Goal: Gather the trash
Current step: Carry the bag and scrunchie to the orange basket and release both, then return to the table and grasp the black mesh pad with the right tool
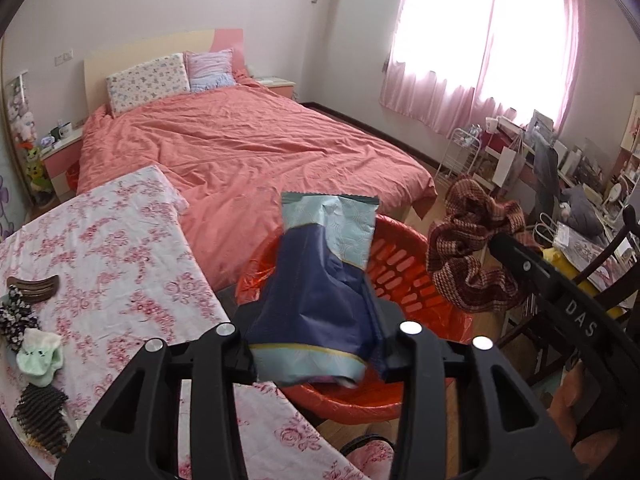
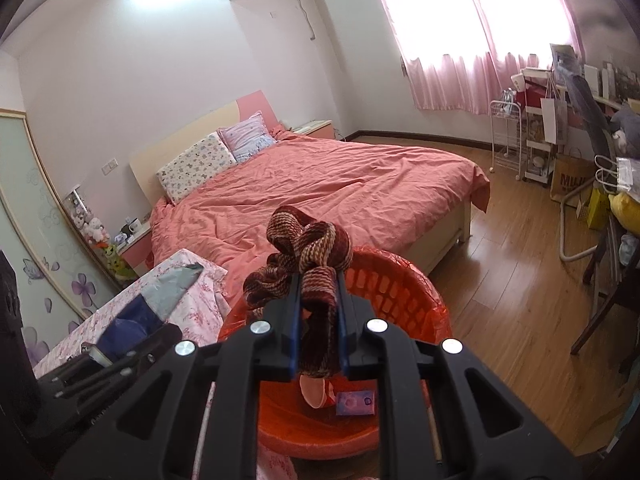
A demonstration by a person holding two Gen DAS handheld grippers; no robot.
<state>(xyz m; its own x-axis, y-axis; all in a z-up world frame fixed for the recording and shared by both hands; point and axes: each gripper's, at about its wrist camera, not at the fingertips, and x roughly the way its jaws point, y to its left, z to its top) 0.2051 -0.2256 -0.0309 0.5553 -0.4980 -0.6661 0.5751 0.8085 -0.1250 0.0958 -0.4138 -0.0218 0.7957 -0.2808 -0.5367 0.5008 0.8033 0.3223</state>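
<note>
Sunlit through pink curtains, the bedroom is showing in the left wrist view, where your left gripper (image 1: 316, 344) is hanging over the red bin (image 1: 404, 280) beside the floral bench (image 1: 120, 248), its jaws standing apart around the blue wrapper (image 1: 320, 292), though you cannot tell whether they are pressing it; it is looking light, crinkly and slippery, so be pinching its flat middle. Across in the right wrist view, your right gripper (image 2: 318, 320) is clamping the soft, limp brown scrunchie (image 2: 308, 248) by one gathered fold, above the same bin.
</note>
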